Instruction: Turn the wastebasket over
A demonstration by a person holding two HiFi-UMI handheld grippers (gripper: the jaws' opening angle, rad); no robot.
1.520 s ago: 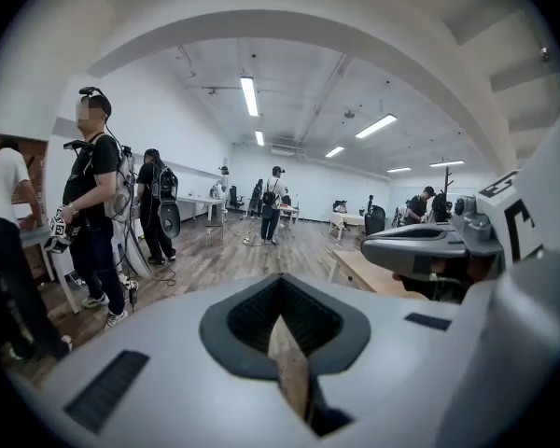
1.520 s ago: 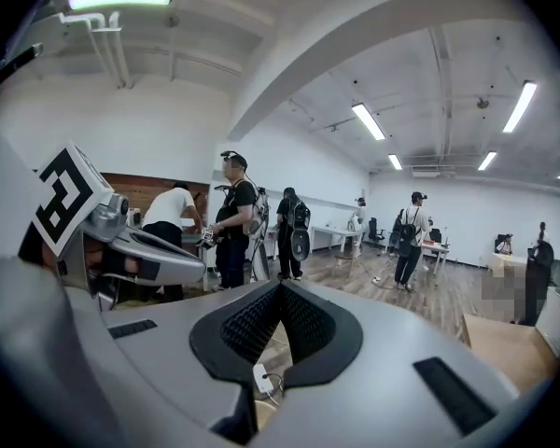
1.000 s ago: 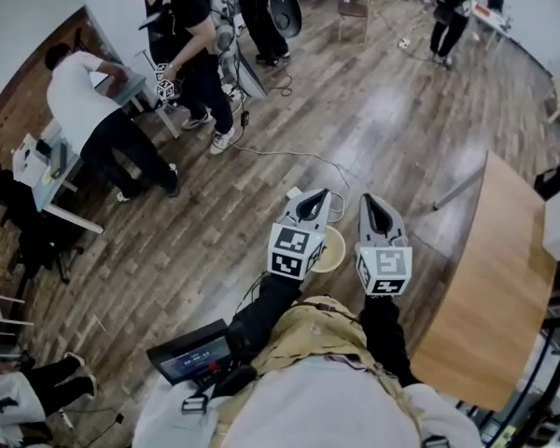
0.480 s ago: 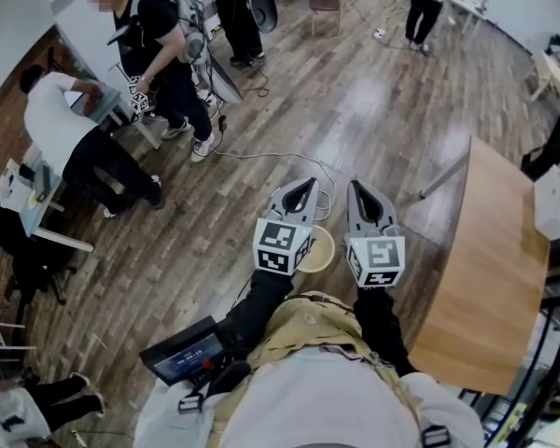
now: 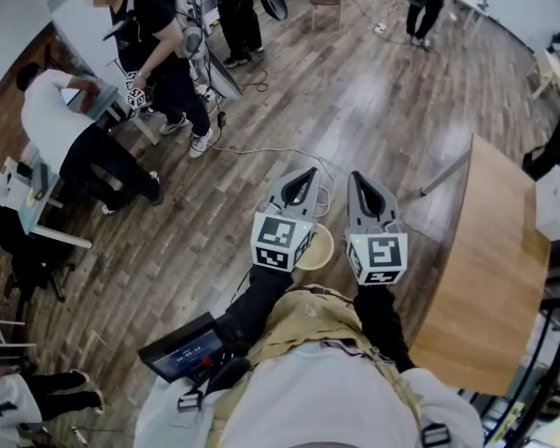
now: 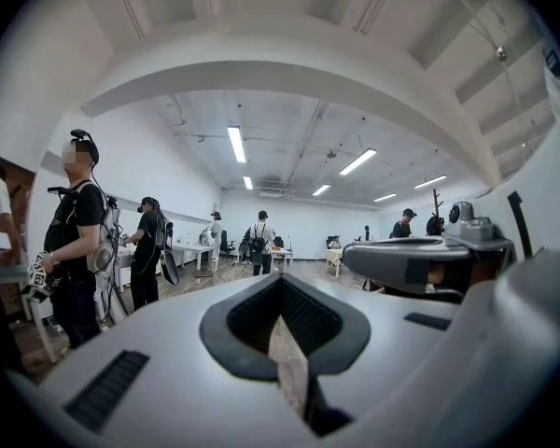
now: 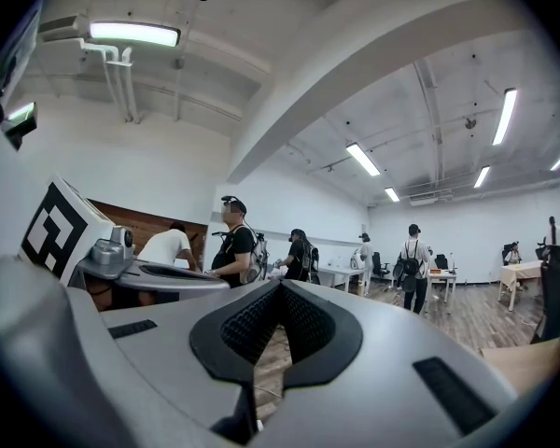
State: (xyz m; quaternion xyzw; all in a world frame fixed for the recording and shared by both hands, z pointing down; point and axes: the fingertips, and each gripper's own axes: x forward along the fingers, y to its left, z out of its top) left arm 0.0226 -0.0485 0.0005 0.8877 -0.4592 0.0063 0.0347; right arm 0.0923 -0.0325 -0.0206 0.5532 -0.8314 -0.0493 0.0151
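Wastebasket [image 5: 319,248]: it is seen on the floor [image 5: 383,110], just below and between the two claws. Whether its mouth or base faces up cannot be told, so a turn ahead and a turn done are both fitted. The left claw [image 5: 311,173] and right claw [image 5: 355,176] are held level above it, both closed and empty.

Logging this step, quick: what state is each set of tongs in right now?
Left tongs: closed, nothing held between them.
Right tongs: closed, nothing held between them.
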